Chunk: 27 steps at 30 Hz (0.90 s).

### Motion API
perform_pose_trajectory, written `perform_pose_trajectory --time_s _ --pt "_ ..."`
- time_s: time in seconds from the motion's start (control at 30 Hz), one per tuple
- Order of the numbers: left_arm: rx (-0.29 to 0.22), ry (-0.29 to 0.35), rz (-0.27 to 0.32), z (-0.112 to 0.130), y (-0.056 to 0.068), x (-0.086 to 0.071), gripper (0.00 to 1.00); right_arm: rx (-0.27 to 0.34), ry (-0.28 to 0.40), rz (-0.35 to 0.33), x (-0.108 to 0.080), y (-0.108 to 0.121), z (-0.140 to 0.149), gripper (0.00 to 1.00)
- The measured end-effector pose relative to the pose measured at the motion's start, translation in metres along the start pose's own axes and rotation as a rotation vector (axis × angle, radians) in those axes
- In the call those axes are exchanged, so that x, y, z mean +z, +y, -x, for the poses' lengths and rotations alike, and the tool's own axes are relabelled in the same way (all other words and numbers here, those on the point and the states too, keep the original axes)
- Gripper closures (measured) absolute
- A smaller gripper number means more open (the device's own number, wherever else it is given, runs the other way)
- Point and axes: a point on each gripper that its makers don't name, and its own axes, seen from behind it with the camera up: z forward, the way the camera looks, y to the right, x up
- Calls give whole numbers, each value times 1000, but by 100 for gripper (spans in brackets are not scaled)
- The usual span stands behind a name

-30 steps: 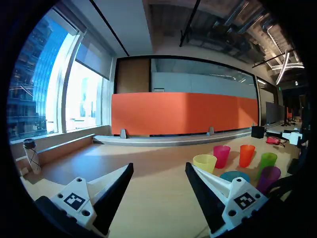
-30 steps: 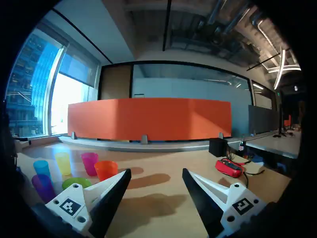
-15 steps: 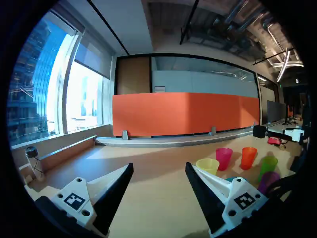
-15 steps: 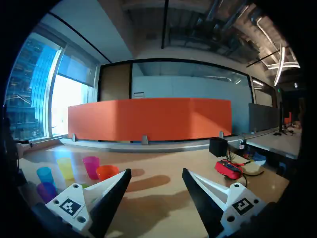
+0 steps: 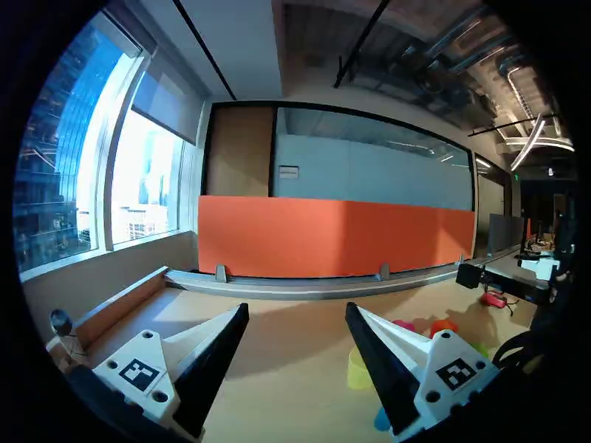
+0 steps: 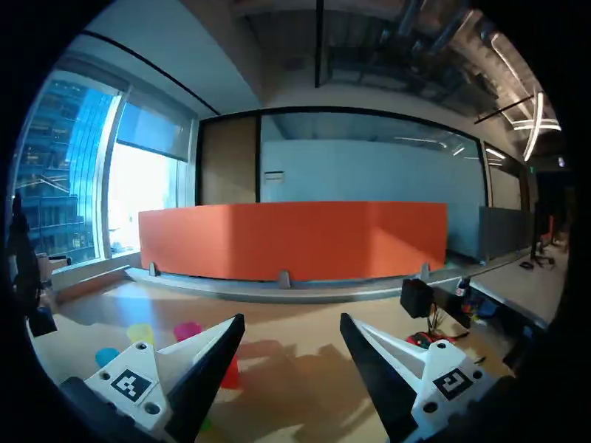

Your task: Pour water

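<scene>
Both claws hover released and empty over the table (image 5: pixel 295 384). The left claw (image 5: pixel 295 306) and the right claw (image 6: pixel 292 317) each have their fingers spread wide with nothing between them.

The cups sit low in both views. In the left gripper view, at about 4 o'clock, the yellow cup (image 5: pixel 360 369) is nearest, with the pink cup (image 5: pixel 402 325) and the orange cup (image 5: pixel 443 326) behind it. In the right gripper view, at 8 o'clock, is the blue cup (image 6: pixel 107 356).

The step in hand looks like the approach. One claw should come down level, straddle a single cup below its rim and close gently on the thin plastic. The neighbouring cups stand near, so it should enter from the open side.

Whether any cup holds water I cannot tell, as they are too small and partly hidden.
</scene>
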Motion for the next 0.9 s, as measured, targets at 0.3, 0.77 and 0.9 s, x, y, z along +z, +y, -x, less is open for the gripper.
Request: perform_pose_trajectory --time_s 0.3,0.77,0.9 --pt "-2 2 55 -52 11 7 3 -43 -10 -39 3 -13 -46 0" --pt "15 -3 148 -80 22 13 3 6 14 -127 -1 -28 -80 1" --pt "33 -6 198 -79 32 12 3 11 14 -192 -3 -39 -82 0"
